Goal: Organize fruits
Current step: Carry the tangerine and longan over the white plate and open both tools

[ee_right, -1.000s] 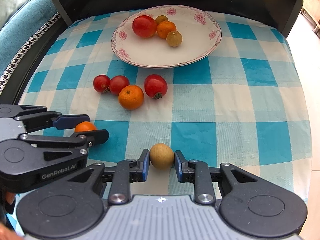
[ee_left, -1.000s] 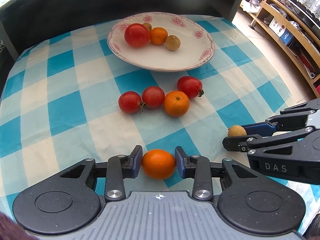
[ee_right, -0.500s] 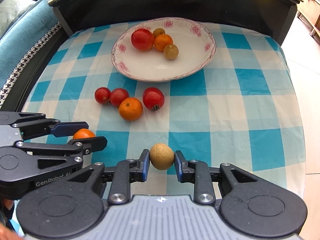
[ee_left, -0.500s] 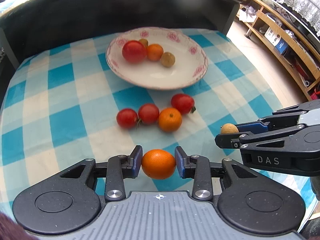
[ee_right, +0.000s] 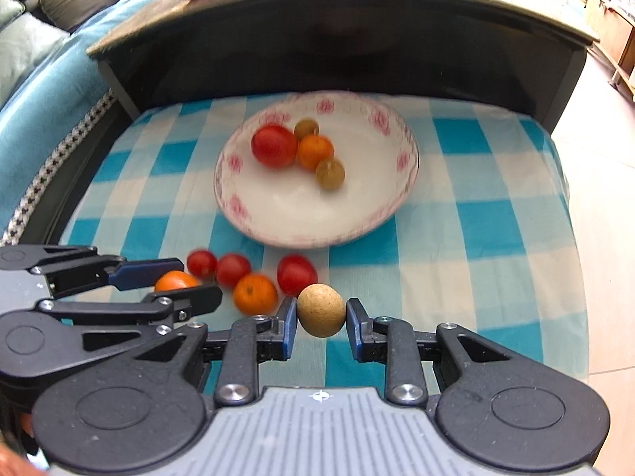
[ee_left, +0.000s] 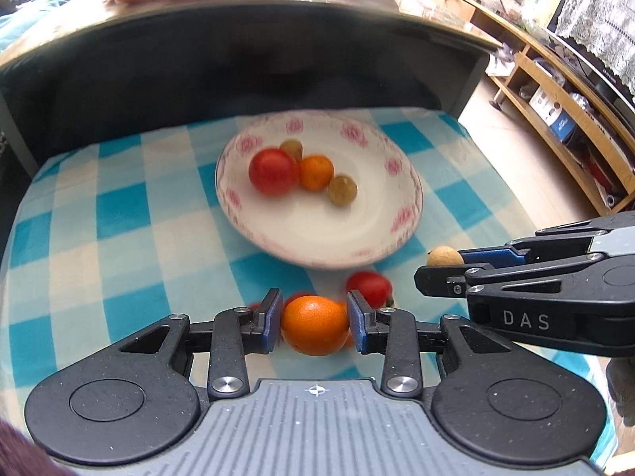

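Nearest us, our left gripper (ee_left: 314, 326) pinches a small orange (ee_left: 314, 325) and our right gripper (ee_right: 320, 319) clamps a tan round fruit (ee_right: 320, 309), both clear of the checked cloth (ee_right: 516, 214), likely for carrying. Beyond, three tomatoes (ee_right: 297, 274) and an orange (ee_right: 254, 293) wait loose; farther on, the flowered plate (ee_right: 278, 222) already gathers four fruits, so it seems the destination.

Near half of the plate (ee_right: 278, 214) lies bare, open to the tongs. Its far half holds a tomato (ee_right: 274, 146), orange (ee_right: 315, 152) and two longans. Loose tomatoes (ee_right: 295, 273) and an orange (ee_right: 254, 294) crowd the checked cloth (ee_right: 476, 238) just before the rim; right side clear.
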### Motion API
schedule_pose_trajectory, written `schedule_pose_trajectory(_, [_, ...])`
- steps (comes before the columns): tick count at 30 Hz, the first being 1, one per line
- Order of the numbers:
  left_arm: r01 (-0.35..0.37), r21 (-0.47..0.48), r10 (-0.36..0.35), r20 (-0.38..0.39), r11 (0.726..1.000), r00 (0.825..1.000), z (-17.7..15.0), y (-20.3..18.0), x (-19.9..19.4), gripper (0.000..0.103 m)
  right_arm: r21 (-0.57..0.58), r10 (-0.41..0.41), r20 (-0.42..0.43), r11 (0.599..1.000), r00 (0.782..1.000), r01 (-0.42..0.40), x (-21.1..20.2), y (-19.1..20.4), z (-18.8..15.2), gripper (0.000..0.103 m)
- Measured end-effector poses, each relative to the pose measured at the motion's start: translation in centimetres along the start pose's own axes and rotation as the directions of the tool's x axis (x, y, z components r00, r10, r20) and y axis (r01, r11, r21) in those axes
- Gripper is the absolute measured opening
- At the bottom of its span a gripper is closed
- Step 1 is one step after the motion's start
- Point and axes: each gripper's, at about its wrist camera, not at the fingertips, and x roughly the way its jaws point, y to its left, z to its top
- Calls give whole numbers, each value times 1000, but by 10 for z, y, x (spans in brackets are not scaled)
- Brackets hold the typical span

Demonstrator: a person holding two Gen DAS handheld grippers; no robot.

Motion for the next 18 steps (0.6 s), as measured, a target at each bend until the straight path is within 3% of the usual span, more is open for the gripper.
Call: schedule_pose_trajectory(18, [-12,-56,13,15,998,1000,36,23,32,43,19,-3,14,1000,1000,2,38,-6,52,29])
